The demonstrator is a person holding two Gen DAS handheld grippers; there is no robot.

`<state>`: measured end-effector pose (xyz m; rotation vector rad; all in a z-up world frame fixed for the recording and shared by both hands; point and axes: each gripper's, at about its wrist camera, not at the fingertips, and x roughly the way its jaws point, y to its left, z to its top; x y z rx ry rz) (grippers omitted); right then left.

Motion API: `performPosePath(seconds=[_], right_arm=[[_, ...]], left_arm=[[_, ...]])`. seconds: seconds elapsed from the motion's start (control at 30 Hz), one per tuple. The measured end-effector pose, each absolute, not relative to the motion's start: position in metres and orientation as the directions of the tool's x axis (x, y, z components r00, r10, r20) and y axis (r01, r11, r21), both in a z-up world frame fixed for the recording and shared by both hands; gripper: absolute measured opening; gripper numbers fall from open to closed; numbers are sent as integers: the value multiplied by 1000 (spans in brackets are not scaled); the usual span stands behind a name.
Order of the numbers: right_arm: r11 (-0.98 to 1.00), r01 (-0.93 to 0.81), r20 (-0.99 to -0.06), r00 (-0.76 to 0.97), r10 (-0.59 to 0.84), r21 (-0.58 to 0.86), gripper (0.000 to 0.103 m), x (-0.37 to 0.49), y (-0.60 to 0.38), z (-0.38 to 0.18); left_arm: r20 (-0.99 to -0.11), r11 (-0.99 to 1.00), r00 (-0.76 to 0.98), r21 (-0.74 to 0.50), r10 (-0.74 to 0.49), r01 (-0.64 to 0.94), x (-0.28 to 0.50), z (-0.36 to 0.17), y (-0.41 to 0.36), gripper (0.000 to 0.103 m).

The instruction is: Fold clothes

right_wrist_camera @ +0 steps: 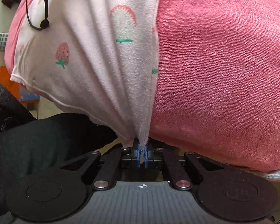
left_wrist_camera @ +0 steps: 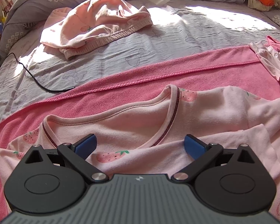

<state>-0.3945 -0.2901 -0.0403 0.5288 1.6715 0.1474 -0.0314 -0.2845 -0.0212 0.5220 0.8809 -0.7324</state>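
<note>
A big pink fuzzy towel [left_wrist_camera: 196, 71] is lying on the bed, and a soft pale pink strawberry shirt [left_wrist_camera: 205, 112] is lying on it. The left gripper [left_wrist_camera: 140, 145] is hanging wide open over the collar, holding nothing. The right gripper [right_wrist_camera: 142, 155] is pinching the shirt's edge tight.

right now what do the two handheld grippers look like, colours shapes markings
Both match. The left gripper has blue finger pads, black linkage arms with silver pivot pins, two round black discs and a ribbed grey body with a small white mark. The right gripper has the same build, with a white crosshair-like mark.
</note>
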Motion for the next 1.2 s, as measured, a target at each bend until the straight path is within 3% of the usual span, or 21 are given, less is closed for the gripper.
performPosePath(seconds=[0.03,0.07,0.13,0.3,0.47,0.6,0.73,0.77,0.8,0.83,0.9,1.07,1.2], right_arm=[[887,265,-907,-83,412,379,19,-393,-292,-38],[882,299,-911,-80,405,365,36,-394,-301,-35],[864,374,-918,-72,389,337,52,-397,-320,-28],[764,542,-930,99,355,350,53,-397,-380,15],[683,669,-938,340,71,295,59,-364,-458,54],[510,780,-875,474,-103,363,59,-329,-550,44],[358,838,-850,496,-180,413,72,-276,-602,14],[322,865,-870,457,-187,386,68,-262,-608,1],[289,893,-898,404,-175,346,55,-251,-613,-13],[258,919,-924,347,-164,299,10,-245,-616,-23],[240,920,-913,358,-198,309,7,-245,-612,-16],[243,935,-789,351,-505,260,6,-282,-563,82],[415,895,-661,411,-628,162,13,-256,-523,134]], left_arm=[[-819,638,446,133,-360,759,-35,-16,-282,100],[-807,633,459,142,-371,761,-38,-9,-278,100],[-785,627,473,142,-401,766,-43,5,-267,100],[-766,573,452,135,-457,809,-64,15,-248,100],[-776,488,432,186,-460,853,-93,-6,-269,100],[-814,441,401,203,-420,874,-108,-30,-288,103],[-865,508,307,71,-398,858,-89,-35,-286,103],[-866,500,300,68,-400,863,-89,-35,-285,103],[-866,490,297,71,-402,869,-89,-35,-285,103],[-867,490,297,71,-401,869,-89,-35,-285,103],[-868,497,301,74,-396,865,-90,-34,-286,103],[-861,508,309,70,-404,859,-91,-35,-285,103],[-857,510,307,60,-414,858,-90,-36,-284,103]])
